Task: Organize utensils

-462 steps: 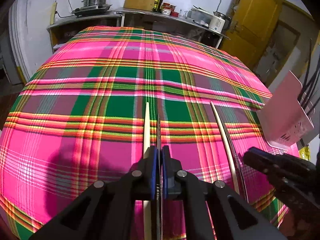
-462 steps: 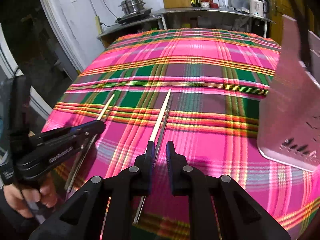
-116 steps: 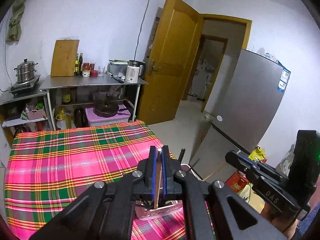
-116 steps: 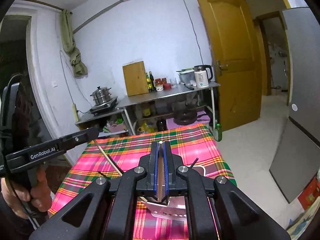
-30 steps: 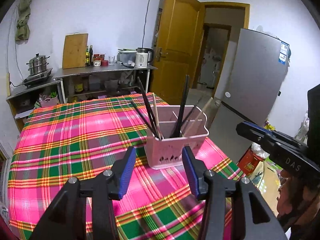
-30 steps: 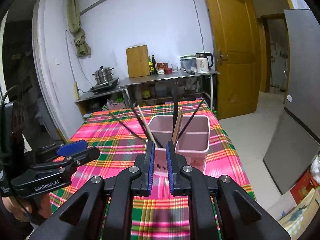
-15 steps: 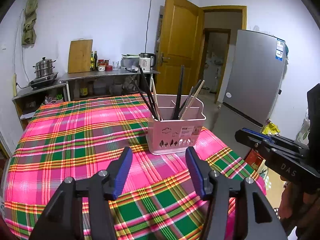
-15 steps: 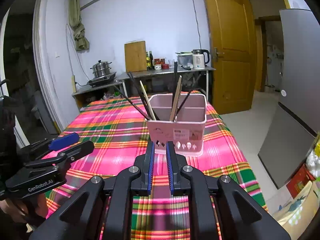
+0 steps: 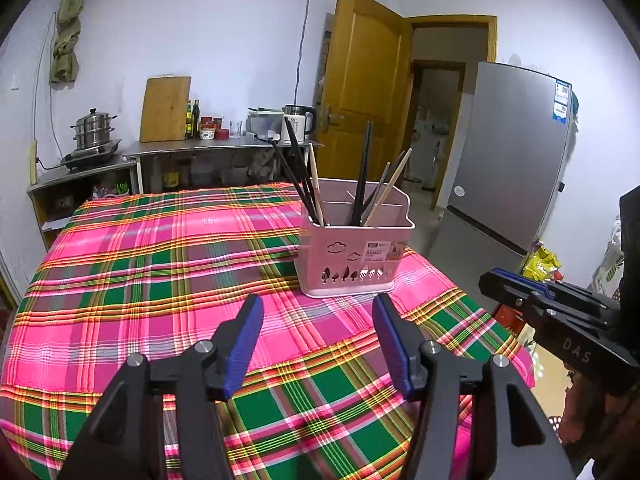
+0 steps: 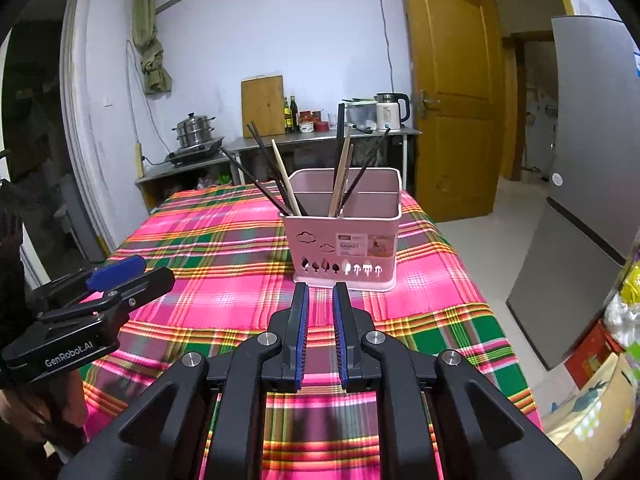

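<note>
On the plaid tablecloth (image 9: 160,264), a pink utensil basket (image 9: 352,256) stands upright near the far right corner, with dark and wooden chopsticks (image 9: 362,176) leaning inside. The left gripper (image 9: 318,312) is above the cloth just short of the basket, its jaws just opened wide, empty. The right gripper (image 10: 320,300) has only a narrow gap, nothing between.

Bright even light, sharp, fisheye-bent edges
</note>
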Demonstrator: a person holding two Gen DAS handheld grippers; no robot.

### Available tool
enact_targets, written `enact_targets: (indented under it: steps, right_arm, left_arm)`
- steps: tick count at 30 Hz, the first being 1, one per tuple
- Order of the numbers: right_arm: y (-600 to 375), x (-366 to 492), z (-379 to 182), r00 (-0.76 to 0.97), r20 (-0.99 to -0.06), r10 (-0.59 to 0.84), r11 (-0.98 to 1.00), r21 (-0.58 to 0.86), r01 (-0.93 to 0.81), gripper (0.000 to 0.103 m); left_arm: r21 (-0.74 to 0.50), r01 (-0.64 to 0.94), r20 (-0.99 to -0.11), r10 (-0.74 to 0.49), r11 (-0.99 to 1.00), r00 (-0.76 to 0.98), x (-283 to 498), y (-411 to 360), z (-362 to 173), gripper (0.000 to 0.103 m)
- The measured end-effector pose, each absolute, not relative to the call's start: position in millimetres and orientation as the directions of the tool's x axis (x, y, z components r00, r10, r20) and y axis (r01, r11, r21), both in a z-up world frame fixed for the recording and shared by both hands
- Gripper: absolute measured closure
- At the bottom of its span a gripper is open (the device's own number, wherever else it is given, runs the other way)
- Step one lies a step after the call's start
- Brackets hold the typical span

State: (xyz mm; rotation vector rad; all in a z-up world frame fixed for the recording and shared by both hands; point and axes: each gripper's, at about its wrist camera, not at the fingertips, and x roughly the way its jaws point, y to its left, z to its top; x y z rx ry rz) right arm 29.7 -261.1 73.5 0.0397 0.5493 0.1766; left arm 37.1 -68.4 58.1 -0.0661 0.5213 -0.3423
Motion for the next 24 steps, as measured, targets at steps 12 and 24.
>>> enact_targets:
  steps: [12,24]
  right_arm:
    - [-261.1,30.6,71.5,0.833,-0.524,0.177,0.984,0.087,-0.155,0.091]
    - [-257.4,30.6,66.7,0.827,-0.534,0.178,0.984,0.087,-0.156,0.091]
  left_arm:
    - [-0.143,0.302,-0.480,-0.333,0.942,0.812,38.4,-70.5,56.7,0.044]
    - [-0.142,0.307,-0.481,-0.337,0.941,0.810,38.5,-71.8,54.9,0.044]
